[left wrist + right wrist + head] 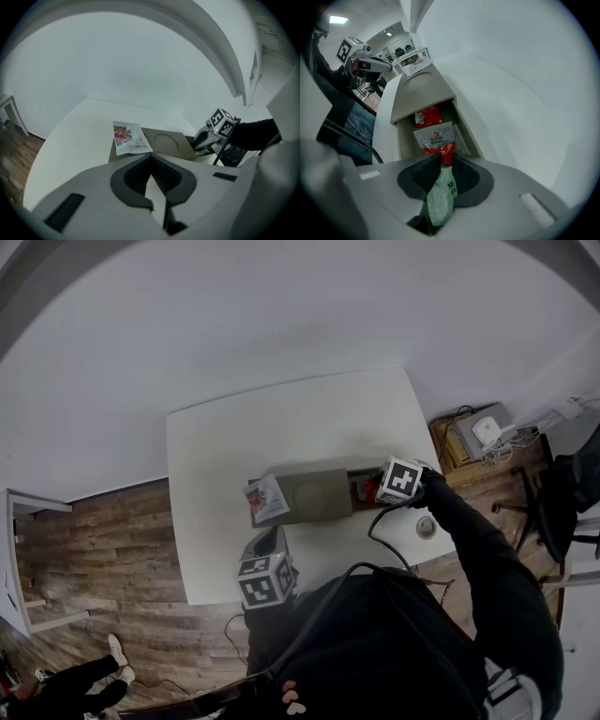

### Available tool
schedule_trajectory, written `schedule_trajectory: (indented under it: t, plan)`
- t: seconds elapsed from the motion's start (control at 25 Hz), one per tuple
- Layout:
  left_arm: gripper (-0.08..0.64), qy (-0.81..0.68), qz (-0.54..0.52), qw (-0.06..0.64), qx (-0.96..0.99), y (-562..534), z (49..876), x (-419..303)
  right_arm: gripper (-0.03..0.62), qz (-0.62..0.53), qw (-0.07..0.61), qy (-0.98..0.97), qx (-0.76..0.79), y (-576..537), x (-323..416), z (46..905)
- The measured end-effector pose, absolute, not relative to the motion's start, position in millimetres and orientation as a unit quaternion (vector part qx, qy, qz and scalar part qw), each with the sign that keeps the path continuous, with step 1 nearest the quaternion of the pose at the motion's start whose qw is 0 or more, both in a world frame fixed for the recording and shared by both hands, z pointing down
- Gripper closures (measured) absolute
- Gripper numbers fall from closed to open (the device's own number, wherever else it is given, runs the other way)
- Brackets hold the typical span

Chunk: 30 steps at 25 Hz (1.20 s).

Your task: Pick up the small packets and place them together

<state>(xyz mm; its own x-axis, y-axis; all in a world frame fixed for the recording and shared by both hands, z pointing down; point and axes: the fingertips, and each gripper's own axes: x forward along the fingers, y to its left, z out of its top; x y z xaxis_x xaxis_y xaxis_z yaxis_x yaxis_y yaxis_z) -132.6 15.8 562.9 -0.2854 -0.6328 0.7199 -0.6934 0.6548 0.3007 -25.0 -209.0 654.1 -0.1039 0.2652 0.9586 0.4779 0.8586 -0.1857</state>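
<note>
Right hand-held gripper (442, 161) pinches a green packet (440, 197) between its pads, pointing steeply down over the open end of a flat cardboard box (417, 91) on the white surface (281, 427). Inside that open compartment lie a Douwe Egberts packet (436, 138), just under the pads, and a red packet (427, 116) beyond it. A colourful printed packet (130, 137) lies on the closed lid at the box's other end. Left hand-held gripper (151, 158) hangs near that end, jaws pressed together, empty.
</note>
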Motion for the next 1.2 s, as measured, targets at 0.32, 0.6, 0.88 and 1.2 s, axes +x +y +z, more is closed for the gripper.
schedule_trajectory:
  t: [0.32,0.6,0.88,1.2]
  plan:
    - [0.561,-0.801,0.035,0.431,0.415,15.7,562.4,-134.7,0.529,-0.083,0.585,-0.769,-0.246,-214.6,-36.3,636.4]
    - [0.561,-0.8,0.034,0.429,0.418,14.9,561.3,-132.4,0.529,-0.093,0.551,-0.797,-0.227,-222.0,-44.6,599.2]
    - [0.561,-0.802,0.031,0.425,0.418,16.6,558.6,-131.2,0.529,-0.112,0.505,-0.822,-0.237,-205.5,-72.0,564.5]
    - [0.561,-0.806,0.026,0.424,0.413,23.7,556.8,-129.0,0.529,-0.125,0.467,-0.83,-0.28,-161.8,-110.5,550.0]
